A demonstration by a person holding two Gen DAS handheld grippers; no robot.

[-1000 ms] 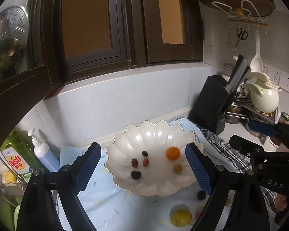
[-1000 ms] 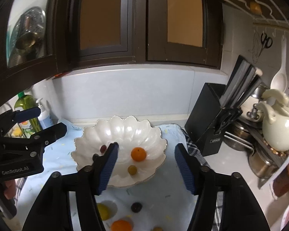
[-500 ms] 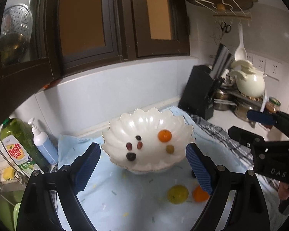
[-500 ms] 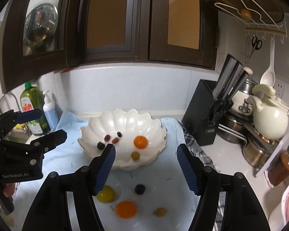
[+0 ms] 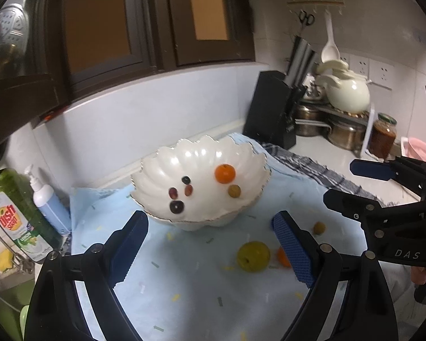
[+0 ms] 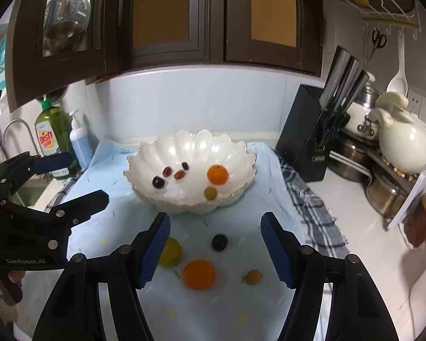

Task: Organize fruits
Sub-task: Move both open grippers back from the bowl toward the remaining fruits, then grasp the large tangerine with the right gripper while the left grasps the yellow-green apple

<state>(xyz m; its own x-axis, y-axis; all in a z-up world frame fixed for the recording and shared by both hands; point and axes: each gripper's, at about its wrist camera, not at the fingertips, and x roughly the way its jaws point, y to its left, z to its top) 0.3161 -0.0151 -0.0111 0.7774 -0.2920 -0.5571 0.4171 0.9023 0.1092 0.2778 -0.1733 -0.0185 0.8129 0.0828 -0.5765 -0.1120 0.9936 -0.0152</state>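
Left hand-held gripper (image 5: 210,244) wide, empty; right hand-held gripper (image 6: 214,244) parted, empty; both angled down over cloth (image 6: 113,199).

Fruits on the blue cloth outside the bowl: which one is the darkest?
The small dark round fruit, nearly black, lying nearest the bowl. The other three on the cloth are bright: a yellow-green fruit, an orange and a small tan one.

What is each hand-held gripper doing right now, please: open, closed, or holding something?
Left hand-held gripper: open, holding nothing.
Right hand-held gripper: open, holding nothing; loose fruit lies on the cloth below it.
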